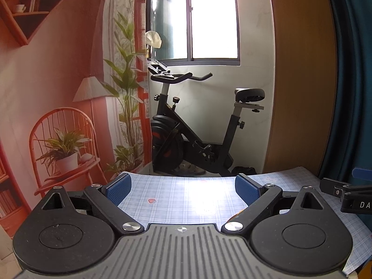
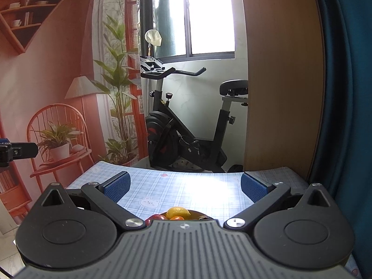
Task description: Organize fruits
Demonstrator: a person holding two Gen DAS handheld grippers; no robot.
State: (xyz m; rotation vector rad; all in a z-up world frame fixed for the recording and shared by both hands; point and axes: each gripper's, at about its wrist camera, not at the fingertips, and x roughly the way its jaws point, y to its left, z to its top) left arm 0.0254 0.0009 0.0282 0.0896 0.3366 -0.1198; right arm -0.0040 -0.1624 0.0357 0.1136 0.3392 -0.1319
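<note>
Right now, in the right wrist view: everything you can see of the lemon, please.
The lemon is yellow and oval with a matte, dimpled-looking skin, whole as far as visible, lying on its side atop a fruit pile. A red fruit sits at its left and an orange one just below, apparently touching. Behind it shows the brown rim of a bowl. Its lower part is hidden by the gripper body. The right gripper is open above it, not touching.

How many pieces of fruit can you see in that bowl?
3 clearly: a yellow lemon on top, a red fruit at its left, an orange one below it. More probably lie hidden behind the gripper body.
</note>
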